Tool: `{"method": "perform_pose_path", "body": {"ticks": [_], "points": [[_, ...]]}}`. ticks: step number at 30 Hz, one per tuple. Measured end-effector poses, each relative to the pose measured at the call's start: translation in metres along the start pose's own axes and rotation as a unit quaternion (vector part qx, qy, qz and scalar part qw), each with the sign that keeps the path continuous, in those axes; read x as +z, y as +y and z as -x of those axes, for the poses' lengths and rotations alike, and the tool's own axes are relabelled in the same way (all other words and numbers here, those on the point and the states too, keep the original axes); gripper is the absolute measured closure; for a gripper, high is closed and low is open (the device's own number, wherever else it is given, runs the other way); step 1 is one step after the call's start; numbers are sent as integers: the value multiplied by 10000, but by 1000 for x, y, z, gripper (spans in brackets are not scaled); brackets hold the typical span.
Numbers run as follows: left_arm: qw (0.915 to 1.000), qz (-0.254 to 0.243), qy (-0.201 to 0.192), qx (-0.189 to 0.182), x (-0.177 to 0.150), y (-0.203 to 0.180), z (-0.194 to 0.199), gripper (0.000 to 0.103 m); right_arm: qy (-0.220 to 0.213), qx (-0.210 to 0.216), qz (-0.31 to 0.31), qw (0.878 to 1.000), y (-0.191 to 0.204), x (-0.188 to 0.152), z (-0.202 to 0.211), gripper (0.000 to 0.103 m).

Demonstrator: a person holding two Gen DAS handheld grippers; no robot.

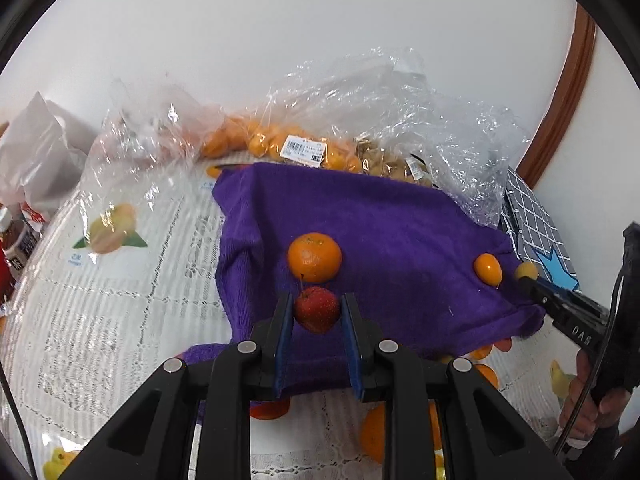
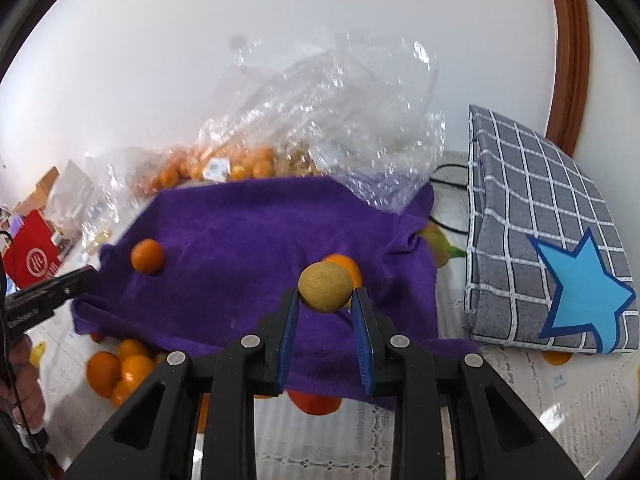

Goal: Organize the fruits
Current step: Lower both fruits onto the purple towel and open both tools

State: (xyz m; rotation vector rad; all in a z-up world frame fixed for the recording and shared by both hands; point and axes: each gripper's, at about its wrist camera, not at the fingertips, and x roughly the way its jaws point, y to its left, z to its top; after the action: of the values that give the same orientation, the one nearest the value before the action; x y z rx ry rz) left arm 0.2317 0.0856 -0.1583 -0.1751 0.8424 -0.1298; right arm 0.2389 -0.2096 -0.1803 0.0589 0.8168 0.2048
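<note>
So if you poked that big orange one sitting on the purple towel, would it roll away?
Probably only a little. The mandarin is round, so a push should start it rolling, but the purple towel looks soft and fuzzy, which would likely slow it. It also looks slightly flattened, so it may settle quickly.

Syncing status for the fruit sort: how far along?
Done: a mandarin and a small orange fruit sit on the purple towel. In hand: left gripper holds a red fruit, right gripper a yellow-green one. Left: loose oranges beside the towel and bagged fruit behind it.
</note>
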Motion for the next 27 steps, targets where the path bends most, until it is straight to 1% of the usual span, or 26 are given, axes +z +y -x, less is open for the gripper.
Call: {"method": "perform_pose_path", "body": {"ticks": [2, 7, 11, 15, 18, 23, 27], "points": [[9999, 74, 72, -55, -4, 2, -4, 80, 26, 15, 86, 10000, 0, -5, -3, 76], [9997, -13, 203, 101, -11, -1, -18, 80, 52, -39, 195, 9998, -1, -11, -5, 76], [9995, -94, 136, 252, -12, -5, -18, 80, 81, -57, 175, 9998, -2, -12, -6, 76], [9997, -5, 156, 166, -10, -2, -18, 80, 207, -121, 133, 9996, -3, -14, -13, 76], [9998, 82, 152, 98, -10, 1, -17, 80, 208, -237, 248, 9992, 1, -14, -16, 76], [9999, 7, 122, 1, -12, -3, -15, 80, 201, -258, 256, 9991, 1, -14, -15, 76], [9997, -192, 98, 153, -13, -9, -16, 80, 192, -296, 283, 9990, 2, -15, -15, 76]]}}
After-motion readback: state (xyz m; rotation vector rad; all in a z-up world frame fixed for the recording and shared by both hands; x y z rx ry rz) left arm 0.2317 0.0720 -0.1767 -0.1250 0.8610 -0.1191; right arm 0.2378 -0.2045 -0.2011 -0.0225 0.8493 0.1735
